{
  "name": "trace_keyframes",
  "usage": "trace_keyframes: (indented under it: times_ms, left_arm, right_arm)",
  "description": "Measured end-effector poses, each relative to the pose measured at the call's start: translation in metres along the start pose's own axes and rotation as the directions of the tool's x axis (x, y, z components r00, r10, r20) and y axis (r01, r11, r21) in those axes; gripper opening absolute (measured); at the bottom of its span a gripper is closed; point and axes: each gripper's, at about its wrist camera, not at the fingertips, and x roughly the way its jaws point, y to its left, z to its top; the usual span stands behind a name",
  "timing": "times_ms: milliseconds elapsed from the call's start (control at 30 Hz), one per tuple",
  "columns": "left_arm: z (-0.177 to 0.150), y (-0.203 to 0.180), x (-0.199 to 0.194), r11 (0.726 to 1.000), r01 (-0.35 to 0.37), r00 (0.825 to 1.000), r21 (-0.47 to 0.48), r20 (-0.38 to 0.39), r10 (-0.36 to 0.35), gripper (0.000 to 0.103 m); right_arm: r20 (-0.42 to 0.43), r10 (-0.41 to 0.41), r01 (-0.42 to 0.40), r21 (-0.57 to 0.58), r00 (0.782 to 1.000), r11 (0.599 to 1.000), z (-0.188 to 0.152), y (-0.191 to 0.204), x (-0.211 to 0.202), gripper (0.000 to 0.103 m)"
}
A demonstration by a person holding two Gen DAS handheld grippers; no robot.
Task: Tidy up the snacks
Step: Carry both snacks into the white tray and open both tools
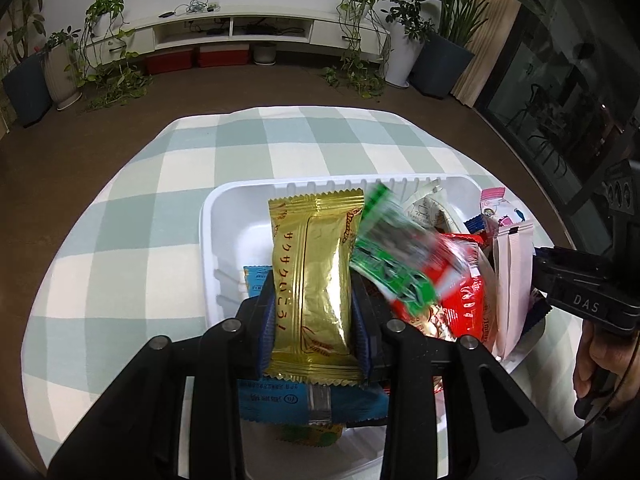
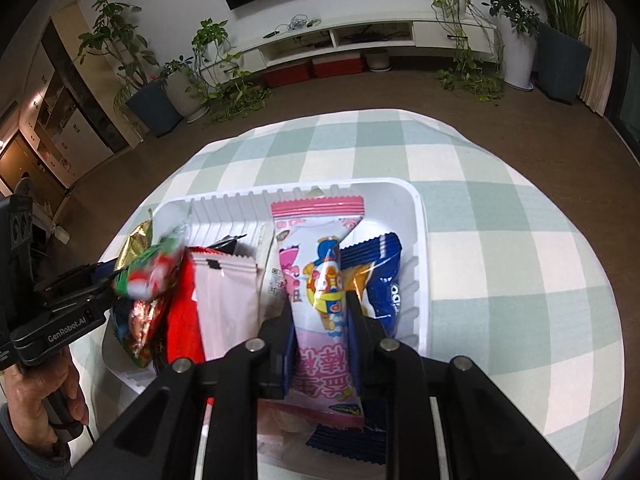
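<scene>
Tray (image 1: 224,216): several snacks already inside.
Left gripper (image 1: 314,300): clamped on gold packet (image 1: 310,276), over tray.
Right gripper (image 2: 322,316): clamped on pink packet (image 2: 320,264), over tray.
Remaining: both releases, probably.

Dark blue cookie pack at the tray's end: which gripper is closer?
Right. The right gripper, shut on the pink packet, sits beside the dark blue pack; the left gripper is across the tray.
</scene>
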Motion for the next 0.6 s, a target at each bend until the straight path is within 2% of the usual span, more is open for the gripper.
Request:
trace_keyframes:
  times_ms: [167,333,600]
  left_arm:
    - [0.000,-0.001,-0.001,1.000,0.008,1.000,0.004,0.003,-0.008,0.032]
    - [-0.002,-0.004,-0.003,1.000,0.009,1.000,0.006,0.000,-0.009,0.042]
    - [-0.005,-0.006,-0.010,1.000,0.004,1.000,0.001,0.005,-0.004,0.051]
  right_arm:
    - [0.004,0.004,-0.004,0.001,1.000,1.000,0.001,0.001,-0.002,0.027]
    - [0.005,0.000,0.000,-0.012,1.000,1.000,0.003,0.002,-0.003,0.029]
    - [0.026,-0.011,0.011,-0.020,1.000,1.000,0.006,0.004,-0.015,0.031]
